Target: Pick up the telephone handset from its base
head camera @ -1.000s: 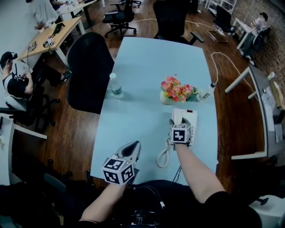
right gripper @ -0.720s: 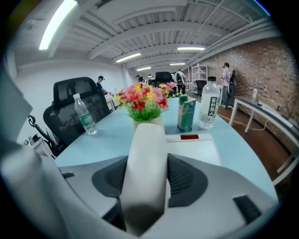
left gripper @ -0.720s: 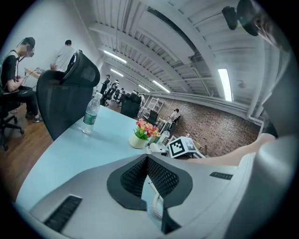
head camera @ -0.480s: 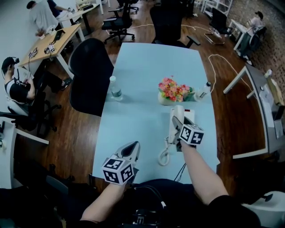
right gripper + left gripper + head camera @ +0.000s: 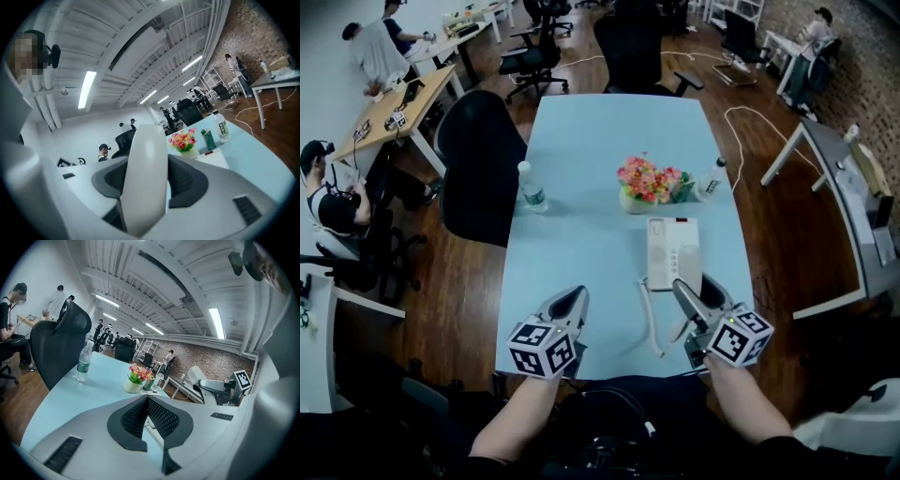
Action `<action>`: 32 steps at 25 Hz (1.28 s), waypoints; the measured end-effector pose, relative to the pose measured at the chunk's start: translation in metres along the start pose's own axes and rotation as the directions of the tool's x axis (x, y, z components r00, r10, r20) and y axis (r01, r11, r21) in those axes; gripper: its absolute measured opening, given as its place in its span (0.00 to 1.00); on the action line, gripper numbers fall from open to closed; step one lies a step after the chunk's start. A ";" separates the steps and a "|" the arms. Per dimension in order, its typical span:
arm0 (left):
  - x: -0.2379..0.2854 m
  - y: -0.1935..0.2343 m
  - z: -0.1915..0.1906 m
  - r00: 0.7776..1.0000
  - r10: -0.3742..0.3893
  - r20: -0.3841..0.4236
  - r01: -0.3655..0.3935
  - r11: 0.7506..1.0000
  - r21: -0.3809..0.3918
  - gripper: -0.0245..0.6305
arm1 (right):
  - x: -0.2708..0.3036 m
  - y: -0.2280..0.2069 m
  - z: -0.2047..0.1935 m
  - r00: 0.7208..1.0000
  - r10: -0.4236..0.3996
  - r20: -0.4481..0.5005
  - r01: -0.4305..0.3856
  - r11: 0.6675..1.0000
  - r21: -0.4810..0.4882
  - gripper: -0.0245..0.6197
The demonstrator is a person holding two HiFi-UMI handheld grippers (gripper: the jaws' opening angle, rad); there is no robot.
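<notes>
The white telephone base (image 5: 673,251) lies on the pale blue table (image 5: 581,253), in front of the flowers. Its white handset (image 5: 145,173) is off the base and stands between the pads of my right gripper (image 5: 146,157), which is shut on it, raised over the table's near right edge (image 5: 698,305). The coiled cord (image 5: 649,314) stretches from the base toward that gripper. My left gripper (image 5: 567,305) hovers at the near left edge, its pads (image 5: 159,416) pressed together with nothing between them.
A pot of pink flowers (image 5: 647,183) and a small bottle (image 5: 710,176) stand behind the base. A water bottle (image 5: 530,187) is at the table's left edge beside a black chair (image 5: 483,164). People sit at desks far left.
My right gripper closed on the handset, lifted it off the base and drew it back toward the near edge, pulling the cord out. The left gripper has hardly moved.
</notes>
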State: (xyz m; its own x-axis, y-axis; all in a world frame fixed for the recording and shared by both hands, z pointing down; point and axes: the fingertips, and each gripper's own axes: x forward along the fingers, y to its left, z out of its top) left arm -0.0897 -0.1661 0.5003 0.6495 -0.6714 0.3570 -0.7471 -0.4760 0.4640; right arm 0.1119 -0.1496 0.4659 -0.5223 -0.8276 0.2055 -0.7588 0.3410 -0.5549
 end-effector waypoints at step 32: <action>-0.011 -0.046 -0.020 0.994 -0.103 -0.043 0.105 0.993 0.046 0.02 | -0.033 0.023 -0.051 0.998 -0.059 -0.029 0.057 0.997 -0.053 0.42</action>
State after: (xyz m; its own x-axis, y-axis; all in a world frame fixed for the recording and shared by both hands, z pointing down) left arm -0.0603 -0.1255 0.4911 0.7284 -0.5938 0.3417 -0.6805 -0.5693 0.4614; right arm 0.0921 -0.0919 0.4877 -0.4877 -0.8332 0.2607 -0.8071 0.3164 -0.4986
